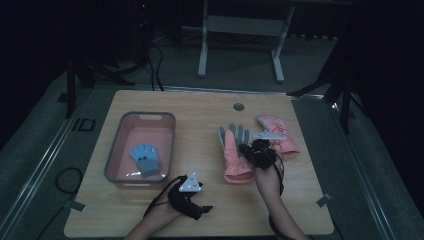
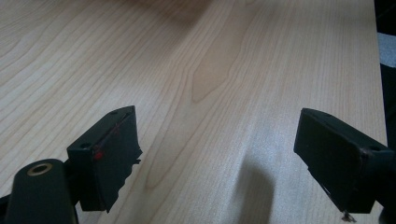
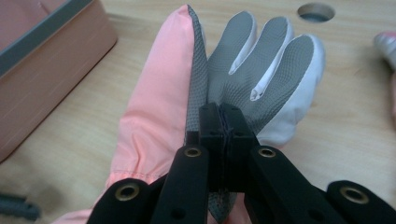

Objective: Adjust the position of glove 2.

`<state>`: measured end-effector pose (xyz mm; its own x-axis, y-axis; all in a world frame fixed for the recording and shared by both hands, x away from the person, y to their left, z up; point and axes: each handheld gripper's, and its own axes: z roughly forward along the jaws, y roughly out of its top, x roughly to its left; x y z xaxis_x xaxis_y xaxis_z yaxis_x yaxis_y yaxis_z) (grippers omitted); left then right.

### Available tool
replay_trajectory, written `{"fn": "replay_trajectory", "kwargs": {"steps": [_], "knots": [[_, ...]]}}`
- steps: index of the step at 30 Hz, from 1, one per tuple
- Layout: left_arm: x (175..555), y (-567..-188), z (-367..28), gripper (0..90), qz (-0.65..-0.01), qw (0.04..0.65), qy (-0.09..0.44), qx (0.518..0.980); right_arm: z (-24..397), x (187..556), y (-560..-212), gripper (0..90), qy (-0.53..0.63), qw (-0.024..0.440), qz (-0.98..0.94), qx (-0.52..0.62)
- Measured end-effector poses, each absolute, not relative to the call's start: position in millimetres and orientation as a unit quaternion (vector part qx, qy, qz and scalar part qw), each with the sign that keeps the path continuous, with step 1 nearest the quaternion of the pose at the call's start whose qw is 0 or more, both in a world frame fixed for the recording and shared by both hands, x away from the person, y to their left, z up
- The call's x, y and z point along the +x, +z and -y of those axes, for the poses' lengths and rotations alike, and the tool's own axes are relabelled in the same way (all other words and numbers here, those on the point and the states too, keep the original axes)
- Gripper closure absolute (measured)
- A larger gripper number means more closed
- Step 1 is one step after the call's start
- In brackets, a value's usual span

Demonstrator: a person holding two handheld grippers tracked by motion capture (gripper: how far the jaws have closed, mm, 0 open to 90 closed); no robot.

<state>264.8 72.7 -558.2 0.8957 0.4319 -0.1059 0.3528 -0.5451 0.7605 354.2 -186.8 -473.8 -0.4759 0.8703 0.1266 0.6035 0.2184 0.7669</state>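
Note:
A pink glove (image 1: pixel 234 162) with a grey palm lies right of the table's centre, fingers pointing away. My right gripper (image 1: pixel 251 150) is over its palm side; in the right gripper view the gripper (image 3: pixel 219 112) has its jaws pressed together, pinching a ridge of the pink glove's (image 3: pixel 154 93) grey fabric. A second pink glove (image 1: pixel 281 137) lies just to the right, partly behind the gripper. My left gripper (image 1: pixel 202 201) rests near the front edge; in the left gripper view the gripper (image 2: pixel 215 154) stands open over bare wood with nothing between its jaws.
A pink bin (image 1: pixel 172 135) with a grey rim stands on the left half of the table, holding a small blue and grey glove (image 1: pixel 145 159). The bin's corner (image 3: pixel 46 70) is close to the held glove. A round cable hole (image 1: pixel 239 106) sits near the far edge.

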Motion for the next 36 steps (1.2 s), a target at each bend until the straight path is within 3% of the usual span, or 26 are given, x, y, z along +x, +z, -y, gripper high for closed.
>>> {"fn": "replay_trajectory", "kwargs": {"steps": [19,25,36], "knots": [[263,-559,-71,14.3,-0.219,0.421,0.047,0.879,191,359,-529,88.2,0.361,0.168,-0.764,0.507],[263,-559,-72,14.3,-0.219,0.419,0.048,0.880,193,361,-532,86.7,0.361,0.165,-0.767,0.504],[264,-560,-71,14.3,-0.220,0.419,0.048,0.880,205,355,-516,67.2,0.373,0.166,-0.771,0.489]]}}
